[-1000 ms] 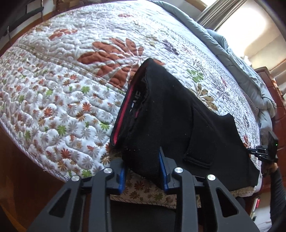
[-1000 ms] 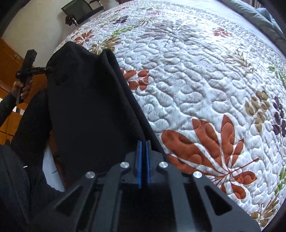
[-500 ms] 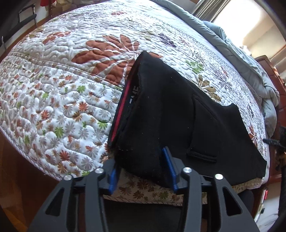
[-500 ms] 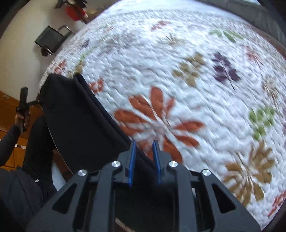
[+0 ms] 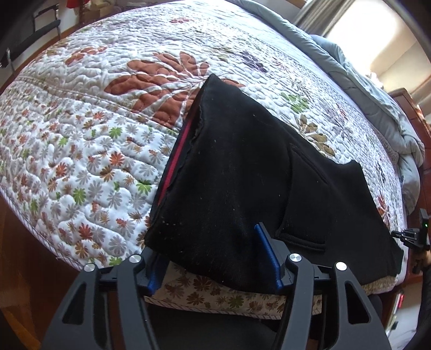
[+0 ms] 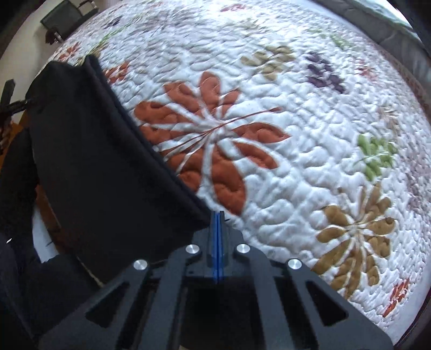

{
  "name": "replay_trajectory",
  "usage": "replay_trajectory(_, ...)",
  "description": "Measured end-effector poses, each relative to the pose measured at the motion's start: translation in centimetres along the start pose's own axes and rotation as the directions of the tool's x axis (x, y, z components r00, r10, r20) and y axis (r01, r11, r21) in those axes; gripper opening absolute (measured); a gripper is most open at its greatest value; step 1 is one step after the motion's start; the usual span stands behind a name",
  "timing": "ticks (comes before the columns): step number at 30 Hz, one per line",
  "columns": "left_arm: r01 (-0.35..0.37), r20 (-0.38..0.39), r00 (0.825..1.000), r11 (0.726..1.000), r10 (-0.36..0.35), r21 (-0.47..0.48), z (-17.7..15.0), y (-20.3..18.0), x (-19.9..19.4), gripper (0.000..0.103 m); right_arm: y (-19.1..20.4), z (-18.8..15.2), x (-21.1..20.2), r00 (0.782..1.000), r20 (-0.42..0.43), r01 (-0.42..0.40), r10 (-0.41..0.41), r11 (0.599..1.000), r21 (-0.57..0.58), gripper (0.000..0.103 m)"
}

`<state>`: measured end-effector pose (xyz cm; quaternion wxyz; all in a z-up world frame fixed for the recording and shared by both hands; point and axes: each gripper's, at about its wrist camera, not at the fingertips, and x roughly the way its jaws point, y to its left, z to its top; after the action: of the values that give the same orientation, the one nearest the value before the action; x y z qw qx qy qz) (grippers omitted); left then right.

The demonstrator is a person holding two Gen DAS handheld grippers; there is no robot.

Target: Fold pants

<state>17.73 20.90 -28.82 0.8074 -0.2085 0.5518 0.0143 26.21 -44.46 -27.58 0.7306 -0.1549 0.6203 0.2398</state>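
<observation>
Black pants (image 5: 242, 175) lie folded near the front edge of the flowered quilt (image 5: 80, 150). A red stripe shows at their waistband (image 5: 177, 153). My left gripper (image 5: 211, 259) sits at the near corner of the pants; its jaws are opening, and the cloth lies loose between the blue pads. In the right wrist view the pants (image 6: 94, 161) fill the left side. My right gripper (image 6: 217, 215) is shut just past their right edge, over the quilt (image 6: 296, 175). No cloth shows between its pads.
A grey duvet (image 5: 377, 88) is bunched along the far side of the bed, with wooden furniture (image 5: 406, 105) behind it. A black chair (image 6: 64, 18) stands by the wall. Wooden floor (image 5: 21, 269) lies below the bed's edge. The person's dark clothing (image 6: 16, 282) is at the lower left.
My left jaws have spread wider around the pants' corner. My right gripper let go of the cloth, slid off the pants' edge over the quilt, and closed again.
</observation>
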Motion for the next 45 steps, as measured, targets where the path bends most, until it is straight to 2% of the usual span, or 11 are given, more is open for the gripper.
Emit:
replay_trajectory(5, 0.009, 0.034, 0.999, 0.999, -0.008, -0.031, -0.5, -0.3, 0.0, 0.07, -5.7, -4.6, -4.5, 0.989, 0.139, -0.078, 0.044, 0.966, 0.247, 0.04)
replay_trajectory(9, -0.025, 0.05, 0.998, 0.999, 0.027, -0.038, -0.7, -1.3, 0.5, 0.075, -7.6, -9.1, -4.1, 0.997, 0.077, 0.003, -0.026, 0.956, 0.293, 0.04)
replay_trajectory(16, -0.016, 0.046, 0.999, 0.997, 0.02, -0.076, -0.8, -0.7, 0.6, 0.076, -4.6, -7.5, -0.5, 0.998, -0.01, 0.063, -0.063, 0.989, 0.132, 0.039)
replay_trajectory(18, -0.021, 0.045, 0.999, 0.997, 0.024, -0.076, -0.9, -0.7, 0.6, 0.077, -4.7, -7.1, -0.2, 0.997, -0.036, 0.069, -0.065, 0.992, 0.104, 0.027)
replay_trajectory(24, -0.022, 0.033, 0.999, 0.996, 0.025, -0.089, -1.1, -0.5, 0.8, 0.078, -5.3, -6.9, -0.9, 0.996, 0.007, 0.084, -0.086, 0.987, 0.137, 0.023)
replay_trajectory(26, -0.021, 0.031, 0.999, 0.996, 0.023, -0.087, -1.2, -0.5, 0.8, 0.078, -6.8, -8.4, -3.0, 0.995, 0.093, -0.003, -0.02, 0.969, 0.247, 0.024)
replay_trajectory(28, -0.018, 0.03, 0.999, 0.996, 0.021, -0.085, -1.2, -0.4, 0.8, 0.079, -9.2, -12.2, -6.0, 0.974, 0.228, -0.108, 0.012, 0.903, 0.415, 0.039)
replay_trajectory(30, -0.017, 0.03, 0.999, 0.996, 0.019, -0.088, -1.3, -0.4, 0.9, 0.079, -11.3, -17.7, -8.5, 0.933, 0.357, -0.187, -0.045, 0.786, 0.589, 0.052)
replay_trajectory(36, -0.04, 0.029, 0.999, 0.996, 0.042, -0.074, -1.6, -0.9, 1.1, 0.08, -11.3, -35.2, -8.5, 0.754, 0.622, -0.565, -0.211, 0.275, 0.778, 0.056)
replay_trajectory(40, -0.071, 0.023, 0.997, 0.996, 0.072, -0.051, -1.6, -1.5, 1.4, 0.081, -9.5, -39.2, -4.3, 0.688, 0.687, -0.684, -0.234, 0.106, 0.722, 0.057)
replay_trajectory(45, -0.086, 0.024, 0.996, 0.995, 0.087, -0.041, -1.7, -1.8, 1.5, 0.081, -9.7, -39.0, -1.9, 0.623, 0.74, -0.759, -0.252, 0.035, 0.65, 0.06)
